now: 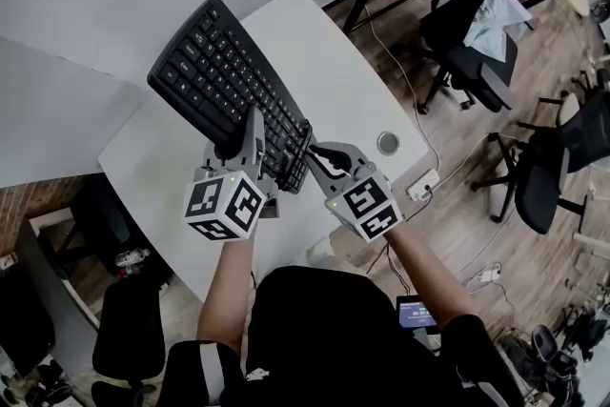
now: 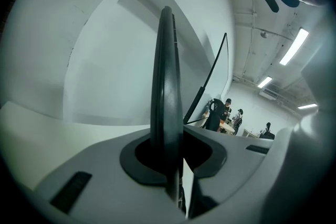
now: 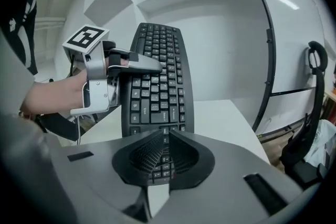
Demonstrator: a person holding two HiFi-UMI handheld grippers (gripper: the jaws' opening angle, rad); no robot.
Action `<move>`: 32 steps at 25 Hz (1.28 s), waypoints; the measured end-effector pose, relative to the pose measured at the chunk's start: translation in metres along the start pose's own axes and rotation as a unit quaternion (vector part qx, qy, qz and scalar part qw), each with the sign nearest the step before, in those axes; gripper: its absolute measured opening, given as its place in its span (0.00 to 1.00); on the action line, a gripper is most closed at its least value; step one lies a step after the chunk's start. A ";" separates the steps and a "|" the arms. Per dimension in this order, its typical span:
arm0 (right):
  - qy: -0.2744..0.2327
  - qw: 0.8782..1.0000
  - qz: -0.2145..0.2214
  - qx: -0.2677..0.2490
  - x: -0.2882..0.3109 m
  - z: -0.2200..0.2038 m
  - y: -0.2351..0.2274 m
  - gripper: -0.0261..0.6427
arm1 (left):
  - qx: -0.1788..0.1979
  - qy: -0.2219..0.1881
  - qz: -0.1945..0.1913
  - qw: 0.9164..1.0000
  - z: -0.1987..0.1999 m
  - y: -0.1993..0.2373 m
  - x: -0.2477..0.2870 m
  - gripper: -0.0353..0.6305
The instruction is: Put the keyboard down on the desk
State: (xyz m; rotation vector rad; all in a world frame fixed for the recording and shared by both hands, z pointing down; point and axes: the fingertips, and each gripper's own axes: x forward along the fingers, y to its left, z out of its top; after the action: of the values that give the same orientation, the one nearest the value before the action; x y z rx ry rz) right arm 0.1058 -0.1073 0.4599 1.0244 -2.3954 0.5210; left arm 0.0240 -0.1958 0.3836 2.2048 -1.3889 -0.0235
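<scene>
While the black keyboard hangs tilted over the left side of the white desk, apparently clear of it, the left gripper clamps its long edge, jaws part-closed on the slab. The right gripper has its jaws pressed together at the keyboard's near short end; a pinch there can't be confirmed. Best move: level it, lower both ends together, land it flat away from the desk edges, then release.

Bright, even lighting; dark fisheye vignette, blurry close foreground.
</scene>
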 end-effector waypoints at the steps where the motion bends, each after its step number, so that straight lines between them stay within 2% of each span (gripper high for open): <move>1: 0.003 1.000 0.007 -0.005 0.004 -0.002 0.004 0.11 | -0.002 0.000 0.000 1.000 0.001 0.002 0.001 0.18; 3: 0.012 1.000 0.024 -0.013 0.011 -0.008 0.011 0.13 | -0.005 0.000 0.001 1.000 -0.001 0.006 0.003 0.18; 5: 0.022 0.999 0.040 -0.019 0.018 -0.020 0.014 0.24 | -0.007 0.001 0.001 1.000 -0.008 0.008 0.009 0.18; 6: 0.027 0.998 0.045 -0.022 0.021 -0.028 0.014 0.27 | -0.008 0.000 0.002 1.000 -0.012 0.008 0.011 0.18; 11: 0.046 0.997 0.042 -0.055 0.027 -0.043 0.031 0.43 | -0.012 0.000 0.005 1.000 -0.007 0.008 0.006 0.18; 15: 0.042 0.997 0.028 -0.066 0.041 -0.035 0.046 0.45 | -0.016 -0.001 0.004 1.000 0.004 0.025 -0.002 0.18; 19: 0.052 0.996 0.052 -0.056 0.041 -0.041 0.053 0.46 | -0.024 0.000 0.010 1.000 0.004 0.031 -0.002 0.18; 22: 0.067 0.994 0.053 -0.067 0.043 -0.052 0.061 0.46 | -0.026 -0.001 0.012 1.000 0.004 0.032 -0.003 0.18; 32: 0.078 0.993 -0.013 -0.087 0.063 -0.074 0.063 0.50 | -0.052 0.005 0.025 0.998 0.001 0.044 -0.003 0.18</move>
State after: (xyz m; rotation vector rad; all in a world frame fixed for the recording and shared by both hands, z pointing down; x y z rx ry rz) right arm 0.0414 -0.0634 0.5458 0.9040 -2.2426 0.3597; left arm -0.0147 -0.2084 0.4019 2.0824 -1.4038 -0.0649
